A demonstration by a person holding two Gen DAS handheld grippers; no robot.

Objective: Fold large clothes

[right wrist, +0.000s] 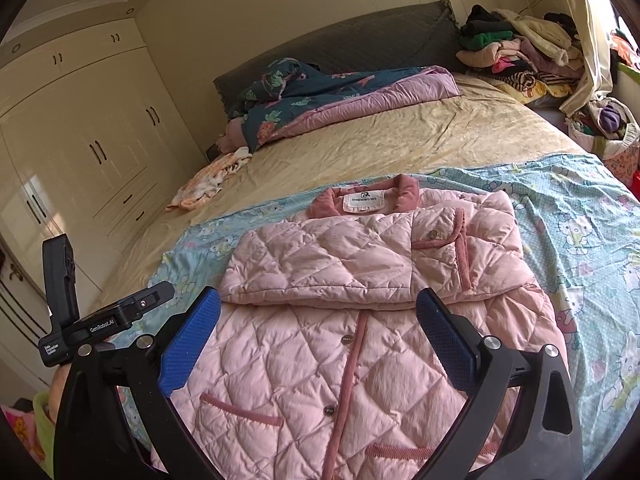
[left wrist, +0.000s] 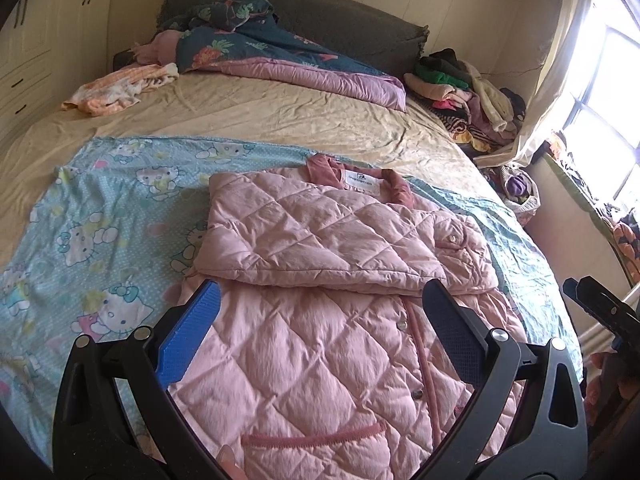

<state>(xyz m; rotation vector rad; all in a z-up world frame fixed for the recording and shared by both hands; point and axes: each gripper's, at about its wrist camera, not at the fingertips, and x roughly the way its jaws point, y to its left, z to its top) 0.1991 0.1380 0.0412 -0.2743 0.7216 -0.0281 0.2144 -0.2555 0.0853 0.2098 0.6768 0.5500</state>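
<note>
A pink quilted jacket (left wrist: 320, 320) (right wrist: 360, 320) lies front up on a blue cartoon-print sheet (left wrist: 100, 216) (right wrist: 580, 216) spread on the bed. Both sleeves are folded across its chest, forming a band (left wrist: 340, 236) (right wrist: 352, 264) below the darker pink collar (left wrist: 360, 178) (right wrist: 364, 198). My left gripper (left wrist: 322, 304) hovers open over the jacket's lower half, nothing between its blue fingers (left wrist: 188, 336). My right gripper (right wrist: 320, 316) is likewise open above the button line, empty. In the left wrist view the right gripper's black body (left wrist: 600, 308) shows at the right edge.
A folded floral quilt (left wrist: 288, 52) (right wrist: 340, 92) lies by the grey headboard. An orange-white cloth (left wrist: 120, 88) (right wrist: 208, 180) sits on the beige sheet. A heap of clothes (left wrist: 468, 92) (right wrist: 520, 56) fills the far right corner. Wardrobes (right wrist: 80, 120) stand left, a window (left wrist: 600, 92) right.
</note>
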